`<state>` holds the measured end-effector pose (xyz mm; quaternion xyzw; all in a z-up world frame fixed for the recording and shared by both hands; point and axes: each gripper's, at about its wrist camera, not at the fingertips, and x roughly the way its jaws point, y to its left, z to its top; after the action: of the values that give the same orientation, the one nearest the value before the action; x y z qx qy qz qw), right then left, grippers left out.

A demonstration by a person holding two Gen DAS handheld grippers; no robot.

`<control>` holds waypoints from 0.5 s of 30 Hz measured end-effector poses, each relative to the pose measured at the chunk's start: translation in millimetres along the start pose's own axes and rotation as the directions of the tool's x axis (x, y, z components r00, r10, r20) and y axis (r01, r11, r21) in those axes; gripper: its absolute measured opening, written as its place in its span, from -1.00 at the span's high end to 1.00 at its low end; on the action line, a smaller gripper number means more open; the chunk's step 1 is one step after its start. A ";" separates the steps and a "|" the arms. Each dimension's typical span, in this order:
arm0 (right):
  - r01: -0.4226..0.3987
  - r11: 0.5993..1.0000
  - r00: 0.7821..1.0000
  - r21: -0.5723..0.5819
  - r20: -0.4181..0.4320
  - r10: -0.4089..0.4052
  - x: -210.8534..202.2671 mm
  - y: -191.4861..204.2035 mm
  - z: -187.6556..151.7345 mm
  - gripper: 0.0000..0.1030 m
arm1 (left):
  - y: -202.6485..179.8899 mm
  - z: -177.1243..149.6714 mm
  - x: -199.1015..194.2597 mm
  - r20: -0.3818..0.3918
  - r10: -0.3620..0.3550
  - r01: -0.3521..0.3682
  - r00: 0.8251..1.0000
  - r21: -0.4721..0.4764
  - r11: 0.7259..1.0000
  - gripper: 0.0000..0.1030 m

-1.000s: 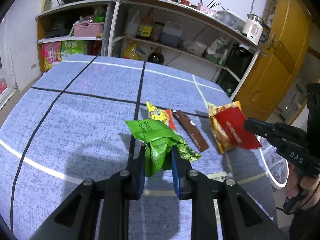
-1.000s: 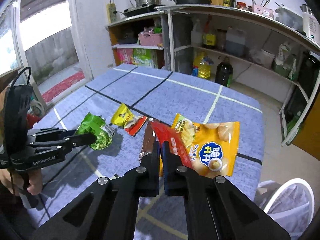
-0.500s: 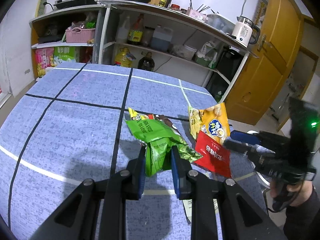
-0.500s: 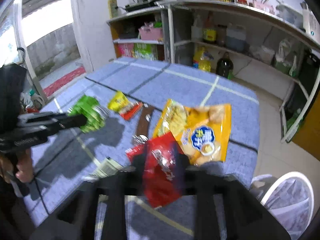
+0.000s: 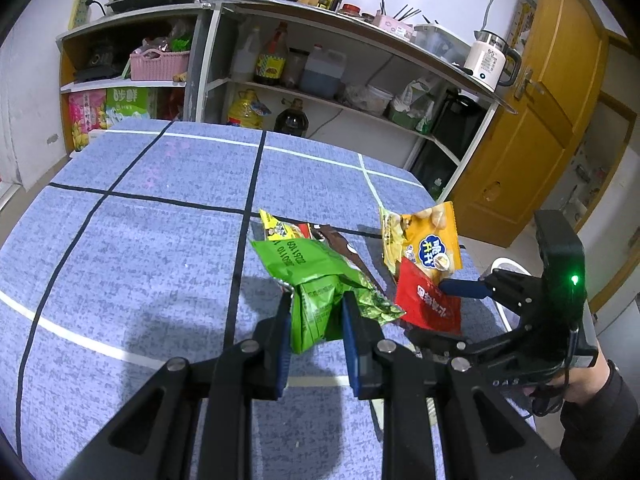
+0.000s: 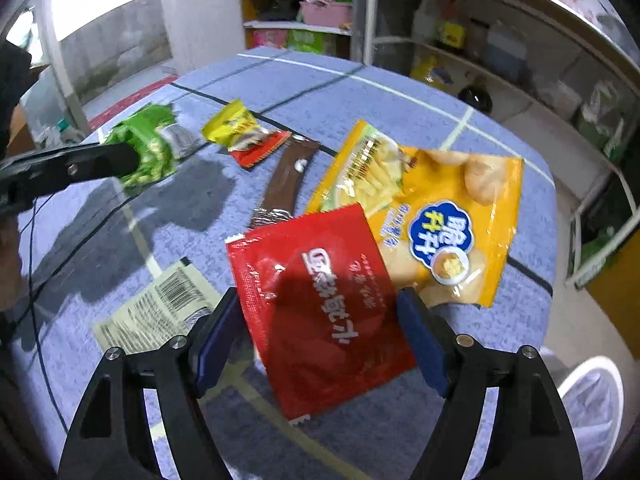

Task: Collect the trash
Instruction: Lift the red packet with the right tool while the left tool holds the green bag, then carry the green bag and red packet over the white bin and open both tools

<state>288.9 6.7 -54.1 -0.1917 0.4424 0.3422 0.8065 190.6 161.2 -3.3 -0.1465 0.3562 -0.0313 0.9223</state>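
Observation:
My left gripper is shut on a crumpled green snack bag and holds it above the blue tablecloth; the bag also shows in the right wrist view. My right gripper is open with its jaws wide apart. A red packet lies loose between and below them, no pad touching it; it also shows in the left wrist view. An orange chip bag, a brown wrapper, a yellow-and-red wrapper and a barcode label lie on the table.
A white bin with a bag liner stands on the floor off the table's right edge. Kitchen shelves with bottles stand behind the table. A yellow door is at the right.
My right gripper has opened and let go of the red packet, which now hangs loose below the spread jaws. My left gripper still holds the green bag and has barely moved.

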 end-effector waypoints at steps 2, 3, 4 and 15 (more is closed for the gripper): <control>0.016 0.999 1.000 0.028 -0.008 -0.016 -2.1 -2.5 1.2 -0.11 | -1.0 -0.7 0.2 -0.001 -0.002 0.002 1.000 0.003 1.000 0.54; 0.018 0.999 1.000 0.038 -0.010 -0.018 -3.5 -3.9 1.2 0.08 | -1.3 -0.6 0.2 -0.001 -0.003 0.003 1.000 0.003 1.000 0.54; 0.028 0.999 1.000 0.044 -0.011 -0.027 -4.3 -6.0 1.4 0.20 | -1.3 -0.9 -0.3 0.000 -0.004 0.004 1.000 0.004 1.000 0.54; 0.042 0.994 0.998 0.104 0.052 -0.047 -36.2 -14.4 -1.2 0.77 | -12.3 -2.3 -5.0 0.011 -0.035 0.034 0.999 0.014 0.999 0.54</control>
<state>285.1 -17.9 -24.1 -0.1505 0.4330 0.3061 0.8344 186.0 149.6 1.9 -0.1463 0.3482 -0.0489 0.9247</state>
